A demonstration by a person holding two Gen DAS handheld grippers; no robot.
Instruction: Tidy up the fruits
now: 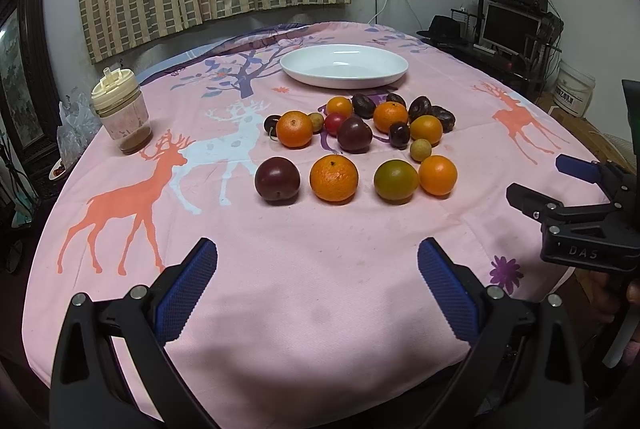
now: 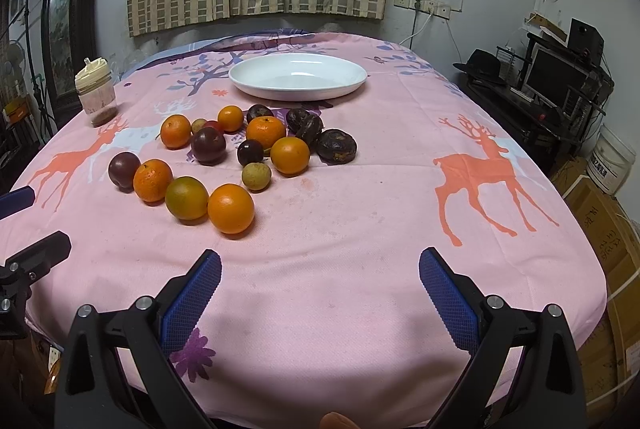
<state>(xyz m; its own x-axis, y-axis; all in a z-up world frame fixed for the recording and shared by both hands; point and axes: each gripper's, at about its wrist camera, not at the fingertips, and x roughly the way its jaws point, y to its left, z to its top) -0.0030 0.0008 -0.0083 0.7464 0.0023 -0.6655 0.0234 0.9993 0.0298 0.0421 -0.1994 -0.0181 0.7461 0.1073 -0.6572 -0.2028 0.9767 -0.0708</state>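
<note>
**Two grippers spread above loose fruit**

Left wrist view: the left gripper point(image 1: 318, 269) hung spread and empty over the near tablecloth point(image 1: 320, 309). The fruits point(image 1: 352, 145) lay clustered mid-table, near of the empty white plate point(image 1: 344, 66); a lidded jar point(image 1: 122, 111) stood far left.

Right wrist view: the right gripper point(image 2: 320, 279) was likewise spread, holding nothing, with the fruits far left of it.
</note>
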